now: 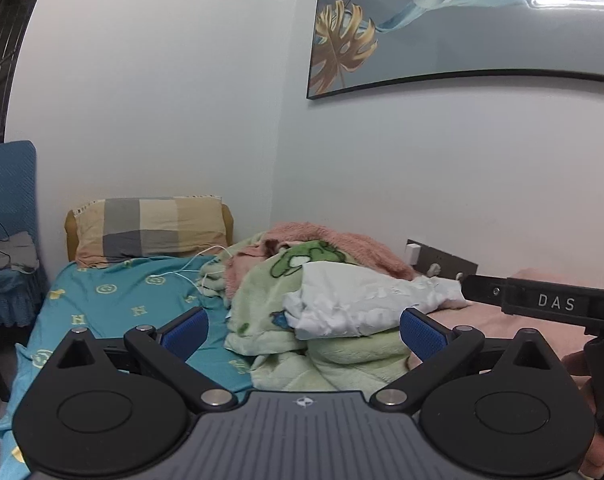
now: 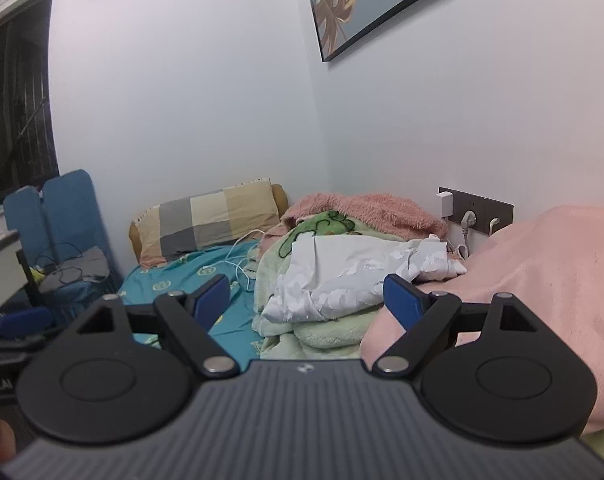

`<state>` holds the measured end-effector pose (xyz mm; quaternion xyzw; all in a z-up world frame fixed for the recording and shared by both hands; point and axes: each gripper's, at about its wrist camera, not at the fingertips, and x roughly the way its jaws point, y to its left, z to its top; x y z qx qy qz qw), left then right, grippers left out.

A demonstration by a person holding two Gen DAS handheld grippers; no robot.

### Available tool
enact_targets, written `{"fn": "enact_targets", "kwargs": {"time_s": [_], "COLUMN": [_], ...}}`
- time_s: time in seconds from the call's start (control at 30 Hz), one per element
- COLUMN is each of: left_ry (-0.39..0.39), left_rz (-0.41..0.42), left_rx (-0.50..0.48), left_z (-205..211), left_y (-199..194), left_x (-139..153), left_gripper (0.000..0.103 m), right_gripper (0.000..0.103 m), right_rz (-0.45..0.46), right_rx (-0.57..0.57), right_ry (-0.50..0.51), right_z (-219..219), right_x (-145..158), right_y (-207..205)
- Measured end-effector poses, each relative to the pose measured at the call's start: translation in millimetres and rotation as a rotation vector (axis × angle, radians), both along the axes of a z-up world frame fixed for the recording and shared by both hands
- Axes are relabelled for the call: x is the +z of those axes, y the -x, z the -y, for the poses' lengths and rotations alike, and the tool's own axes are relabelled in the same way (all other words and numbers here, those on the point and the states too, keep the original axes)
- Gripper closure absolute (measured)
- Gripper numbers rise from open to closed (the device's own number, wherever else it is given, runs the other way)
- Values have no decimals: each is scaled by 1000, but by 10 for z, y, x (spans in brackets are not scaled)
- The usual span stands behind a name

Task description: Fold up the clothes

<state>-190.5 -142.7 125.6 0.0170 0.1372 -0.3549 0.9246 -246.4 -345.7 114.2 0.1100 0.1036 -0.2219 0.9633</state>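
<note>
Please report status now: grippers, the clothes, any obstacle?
Left gripper open, empty. Right gripper open, empty. White garment crumpled on green blanket, untouched. White cable nearby.

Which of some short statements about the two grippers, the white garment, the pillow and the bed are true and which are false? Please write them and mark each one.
1. The left gripper is open and holds nothing. True.
2. The right gripper is shut on the white garment. False: its jaws stand wide apart and hold nothing.
3. The white garment lies crumpled on top of the green blanket. True.
4. The checked pillow lies on top of the white garment. False: it lies apart, at the far end of the bed, against the wall.
5. The bed sheet is teal with yellow symbols. True.
6. A white cable lies on the sheet. True.
</note>
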Motion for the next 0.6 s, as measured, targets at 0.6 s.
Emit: {"fn": "enact_targets", "kwargs": {"time_s": [0.6], "left_ry": [14], "left_rz": [-12], "left_rx": [-4], "left_z": [-239], "left_y": [35], "left_x": [10], "left_gripper": [0], "right_gripper": [18], "right_rz": [-37], "right_rx": [-11], "right_ry": [58], "right_z": [-292], "right_x": [-42], "right_y": [29]}}
